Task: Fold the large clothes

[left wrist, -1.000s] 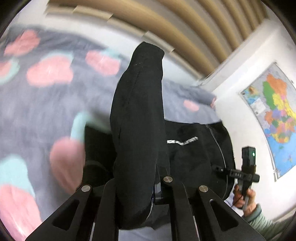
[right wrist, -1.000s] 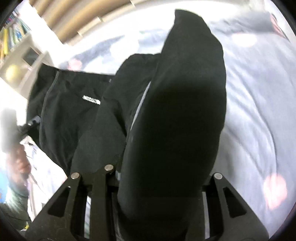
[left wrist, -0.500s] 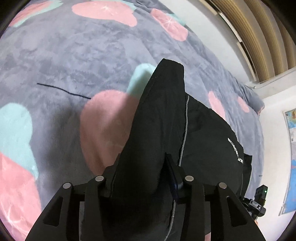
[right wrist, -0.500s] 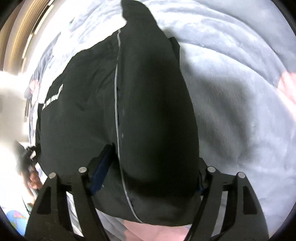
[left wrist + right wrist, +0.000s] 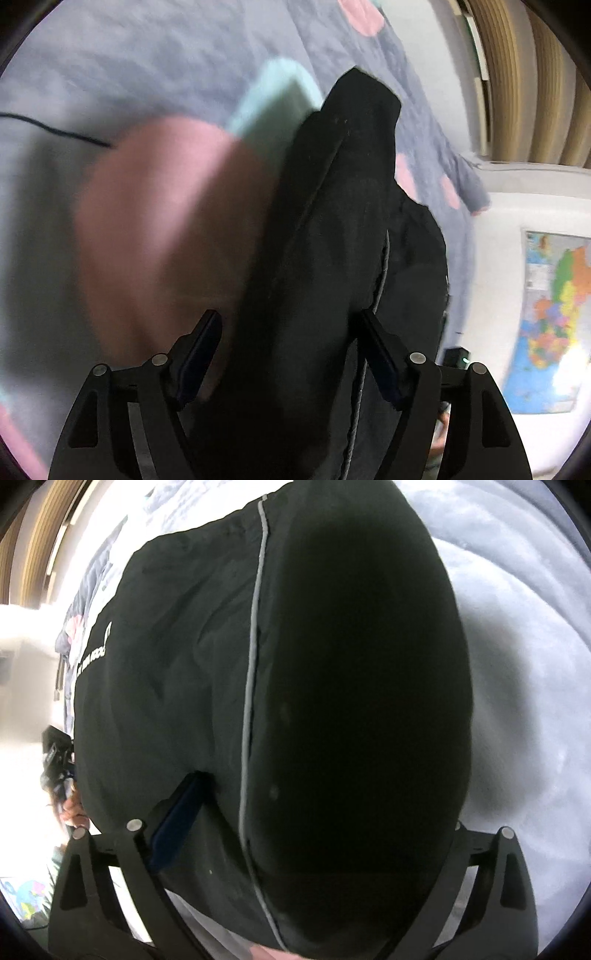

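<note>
A black garment with grey piping and small white lettering lies on a grey blanket with pink and teal shapes. In the left wrist view a fold of the black garment (image 5: 332, 240) drapes between the spread fingers of my left gripper (image 5: 288, 354), which stands open around it. In the right wrist view the black garment (image 5: 295, 701) fills most of the picture and lies over my right gripper (image 5: 325, 812); its left finger (image 5: 181, 819) is spread wide, the right one is hidden under cloth. Both grippers are open.
The blanket (image 5: 129, 74) spreads to the left and far side. A thin dark thread (image 5: 55, 129) lies on it. A white wall with a coloured map (image 5: 546, 314) is at right, wooden slats (image 5: 524, 74) above. The other hand-held gripper (image 5: 55, 753) shows at left.
Both grippers have come down from lifting the garment to lying close over the blanket. Their fingers have opened and let go of the cloth, which now lies loosely across them.
</note>
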A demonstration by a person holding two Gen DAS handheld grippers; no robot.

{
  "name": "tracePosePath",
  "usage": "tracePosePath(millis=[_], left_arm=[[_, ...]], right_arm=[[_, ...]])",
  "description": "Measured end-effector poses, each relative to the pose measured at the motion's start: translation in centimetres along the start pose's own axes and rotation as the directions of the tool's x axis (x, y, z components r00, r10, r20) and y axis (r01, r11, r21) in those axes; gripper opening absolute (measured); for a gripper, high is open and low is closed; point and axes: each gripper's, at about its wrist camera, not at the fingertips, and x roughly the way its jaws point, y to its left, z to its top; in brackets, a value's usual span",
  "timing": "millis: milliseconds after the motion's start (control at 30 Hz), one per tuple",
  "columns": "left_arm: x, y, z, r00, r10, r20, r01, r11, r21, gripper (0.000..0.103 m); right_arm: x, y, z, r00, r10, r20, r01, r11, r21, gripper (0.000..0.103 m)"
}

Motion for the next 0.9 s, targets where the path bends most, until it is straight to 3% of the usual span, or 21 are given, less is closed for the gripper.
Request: tracePosePath(millis=[33, 67, 100, 133, 167, 267, 333, 533, 700, 800, 867, 900], left_arm=[[0.5, -0.5, -0.1, 1.000, -0.010, 0.003, 0.010, 1.000, 0.018, 0.054], [0.5, -1.1, -0.3, 1.000, 0.009, 0.029, -0.011, 0.999, 0.044, 0.052], [0.4, -1.7, -0.6, 0.999, 0.022, 0.049, -0.026, 0.997, 0.073, 0.043], [-0.1, -2.8, -1.3, 0.996, 0.035, 0.081, -0.044, 0.992, 0.119, 0.033], [-0.8, -3.7, -2.3, 0.993, 0.033, 0.113, -0.050, 0.987, 0.152, 0.031], [-3.2, -5.9, -5.0, 0.989, -0.052, 0.138, 0.024, 0.980, 0.195, 0.026], [-4.9, -7.7, -7.4, 0.982, -0.093, 0.162, 0.055, 0.972, 0.228, 0.025], [-9.8, -11.1, -14.5, 0.960, -0.113, 0.257, 0.034, 0.956, 0.292, 0.025], [-11.2, -9.8, -17.5, 0.948, -0.120, 0.295, 0.042, 0.965, 0.259, 0.025], [-9.6, -6.7, -17.2, 0.957, -0.049, 0.287, 0.000, 0.986, 0.167, 0.026], [-7.1, -3.9, -16.2, 0.959, 0.084, 0.271, -0.108, 0.991, 0.075, 0.029], [-6.4, -2.7, -15.5, 0.957, 0.131, 0.258, -0.145, 0.989, 0.036, 0.036]], right_arm=[[-0.1, -0.3, 0.1, 1.000, 0.009, 0.005, -0.009, 1.000, -0.001, 0.092], [-0.4, -0.5, 0.1, 1.000, 0.010, 0.021, -0.010, 1.000, -0.009, 0.081], [-0.9, -0.4, 0.1, 0.999, 0.002, 0.051, -0.001, 1.000, -0.017, 0.075], [-1.4, -0.4, 0.1, 0.998, -0.001, 0.070, 0.002, 1.000, -0.018, 0.063], [-1.8, -0.3, 0.0, 0.996, -0.004, 0.084, 0.006, 1.000, -0.021, 0.049], [-3.7, 0.8, -0.5, 0.993, -0.007, 0.120, 0.017, 0.996, -0.086, 0.036], [-5.5, 1.9, -0.8, 0.990, 0.025, 0.137, -0.004, 0.989, -0.150, 0.034], [-10.7, 7.1, -2.4, 0.980, 0.039, 0.197, 0.026, 0.948, -0.318, 0.031], [-12.0, 7.7, -5.3, 0.982, 0.033, 0.188, 0.041, 0.926, -0.375, 0.031], [-9.1, 6.7, -5.2, 0.990, -0.006, 0.143, 0.054, 0.942, -0.330, 0.032], [-6.2, 4.8, -5.3, 0.990, -0.079, 0.115, 0.111, 0.945, -0.308, 0.035], [-4.5, 3.9, -5.1, 0.988, -0.124, 0.097, 0.147, 0.945, -0.292, 0.040]])
